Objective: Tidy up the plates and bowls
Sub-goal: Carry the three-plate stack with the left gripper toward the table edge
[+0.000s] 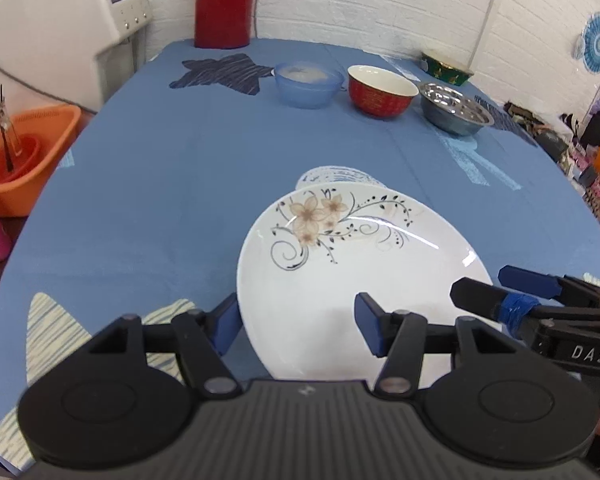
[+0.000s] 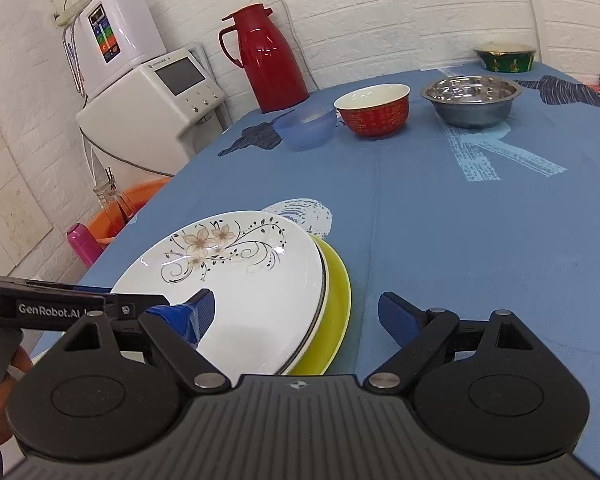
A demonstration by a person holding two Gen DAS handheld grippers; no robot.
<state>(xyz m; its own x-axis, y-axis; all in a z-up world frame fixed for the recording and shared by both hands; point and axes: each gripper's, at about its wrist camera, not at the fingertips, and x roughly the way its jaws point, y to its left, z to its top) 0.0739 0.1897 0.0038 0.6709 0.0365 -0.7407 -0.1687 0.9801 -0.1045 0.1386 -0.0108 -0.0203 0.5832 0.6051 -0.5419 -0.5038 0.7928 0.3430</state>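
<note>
A white plate with a flower print (image 1: 340, 272) lies on top of a yellow plate (image 2: 336, 304), near the front of the blue table (image 1: 160, 200). My left gripper (image 1: 299, 328) is open, and the white plate's near-left rim sits between its fingers. My right gripper (image 2: 300, 316) is also open and straddles the near-right edge of the two plates; it enters the left wrist view from the right (image 1: 504, 290). Along the back stand a blue plastic bowl (image 1: 309, 84), a red bowl (image 1: 382, 90), a steel bowl (image 1: 456, 108) and a green bowl (image 1: 446, 67).
A red thermos jug (image 1: 223, 2) stands at the back left corner. Off the left edge are a white appliance (image 1: 60, 20), an orange basin (image 1: 24, 152) and a pink bottle (image 2: 83, 246). Clutter lines the right side (image 1: 580, 132).
</note>
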